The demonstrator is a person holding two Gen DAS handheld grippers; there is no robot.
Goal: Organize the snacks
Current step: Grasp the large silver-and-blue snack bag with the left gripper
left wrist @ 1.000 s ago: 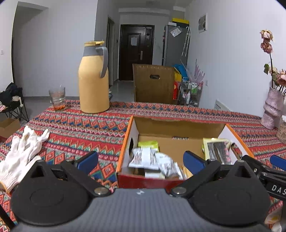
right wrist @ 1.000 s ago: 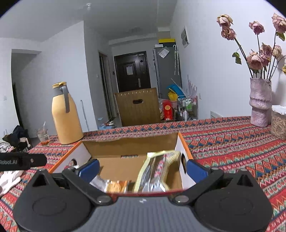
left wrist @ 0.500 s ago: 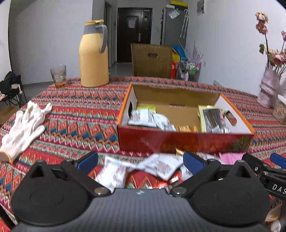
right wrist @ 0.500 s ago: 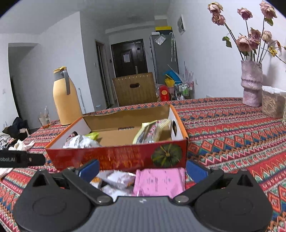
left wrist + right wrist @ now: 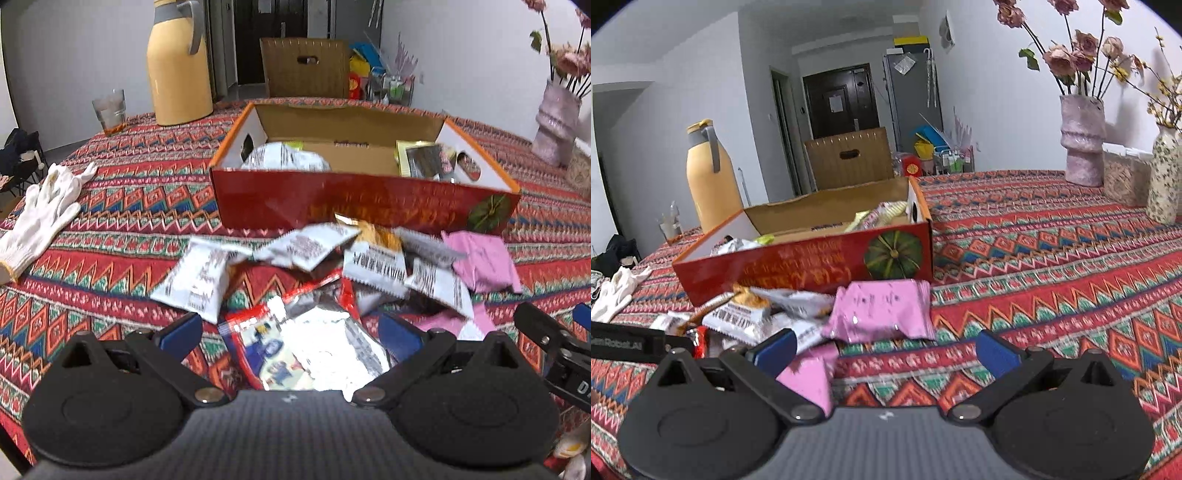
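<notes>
Snack packets [image 5: 314, 254] lay heaped mid-frame before the red box [image 5: 362, 206], its long axis left-to-right; both grippers' fingers [image 5: 181, 330] spread wide, empty.

Both views look forward from just behind a claw, low over the table [image 5: 110, 206]. The left wrist view tilts down on the snack pile [image 5: 332, 266] close at lower centre, with the red box [image 5: 362, 206] across the middle. The right wrist view sits lower and more level, box [image 5: 812, 266] at centre left, vase [image 5: 1082, 140] at upper right. Both share the box, pile, yellow jug [image 5: 179, 62] and dark door [image 5: 842, 99].
</notes>
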